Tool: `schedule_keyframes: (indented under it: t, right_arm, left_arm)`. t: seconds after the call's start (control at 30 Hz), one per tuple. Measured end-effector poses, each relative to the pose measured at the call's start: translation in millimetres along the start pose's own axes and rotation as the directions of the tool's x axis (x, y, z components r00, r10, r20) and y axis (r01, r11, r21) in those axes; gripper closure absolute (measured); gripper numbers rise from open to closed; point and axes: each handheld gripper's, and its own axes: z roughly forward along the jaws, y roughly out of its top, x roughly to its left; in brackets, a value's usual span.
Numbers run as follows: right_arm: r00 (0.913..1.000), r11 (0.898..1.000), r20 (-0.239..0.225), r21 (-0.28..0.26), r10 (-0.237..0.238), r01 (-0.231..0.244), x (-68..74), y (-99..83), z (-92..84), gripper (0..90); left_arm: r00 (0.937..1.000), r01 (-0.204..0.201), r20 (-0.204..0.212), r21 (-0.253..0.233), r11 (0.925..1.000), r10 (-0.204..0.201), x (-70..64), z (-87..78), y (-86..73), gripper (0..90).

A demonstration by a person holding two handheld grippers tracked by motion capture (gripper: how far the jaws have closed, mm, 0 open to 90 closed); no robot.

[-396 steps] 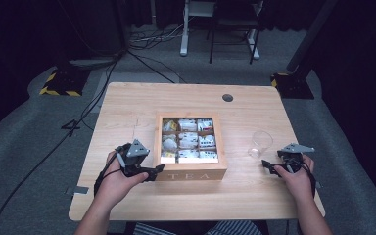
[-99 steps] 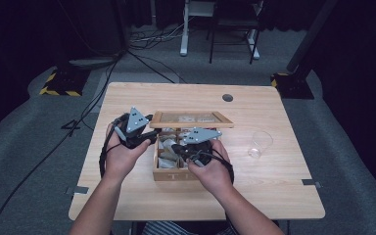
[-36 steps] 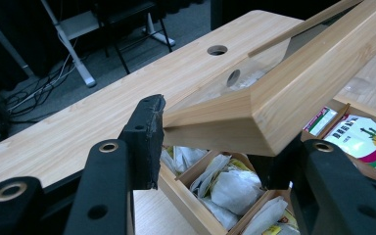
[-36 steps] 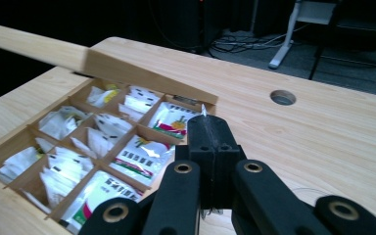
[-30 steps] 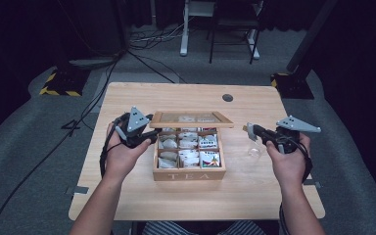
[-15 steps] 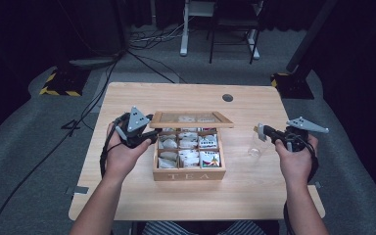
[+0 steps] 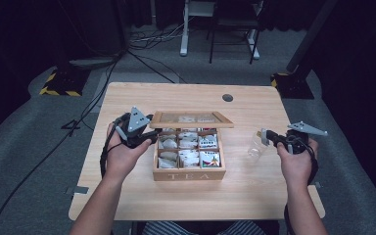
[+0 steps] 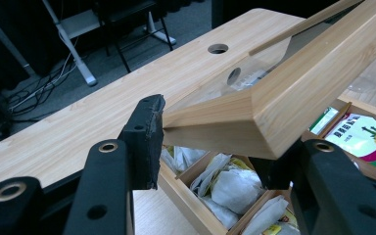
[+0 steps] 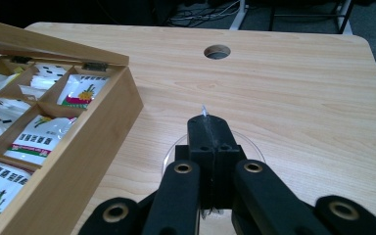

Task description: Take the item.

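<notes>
Wooden lid (image 8: pixel 293 88) clamped in left tongs (image 8: pixel 210 142).

A light wooden tabletop (image 7: pixel 176 98) with a round cable hole (image 7: pixel 227 97) stands on grey carpeted floor (image 7: pixel 24 142). Beyond it the room is dark. White desk legs (image 7: pixel 183 29) and what may be a dark chair (image 7: pixel 232 24) stand behind, with loose cables (image 7: pixel 142 56) nearby. Yellow-and-black striped bases (image 7: pixel 58 83) sit at both far corners.
</notes>
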Motion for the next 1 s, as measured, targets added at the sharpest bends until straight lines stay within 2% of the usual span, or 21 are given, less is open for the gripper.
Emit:
schedule_keyframes:
  t: [0.27,0.4,0.5,0.87,1.0]
  right_arm:
    - [1.0000,1.000,0.004,0.013,0.000,0.000,-1.8,-6.9,6.2,90.0]
    - [0.9995,0.999,0.020,0.027,-0.026,0.025,-0.8,-9.0,8.0,89.9]
    - [0.9990,0.999,0.033,0.033,-0.030,0.029,-0.9,-9.4,8.4,79.1]
    - [0.9977,0.999,0.050,0.023,-0.045,0.044,-2.3,-5.5,1.8,68.3]
    - [0.9973,0.998,0.057,0.036,-0.046,0.044,-6.6,-4.7,-0.1,59.9]
  left_arm:
    - [1.0000,-0.002,-0.002,0.001,1.0000,0.002,-0.3,0.1,0.0,51.8]
    - [1.0000,-0.004,-0.002,0.002,1.0000,0.004,-0.3,0.1,0.0,51.8]
    - [1.0000,-0.003,-0.001,0.003,1.0000,0.003,-0.2,0.1,-0.1,51.7]
    - [1.0000,-0.001,-0.001,0.005,1.0000,0.001,-0.7,0.6,-0.4,51.4]
    - [1.0000,-0.004,0.000,0.009,1.0000,0.004,-0.7,0.6,-0.5,51.3]
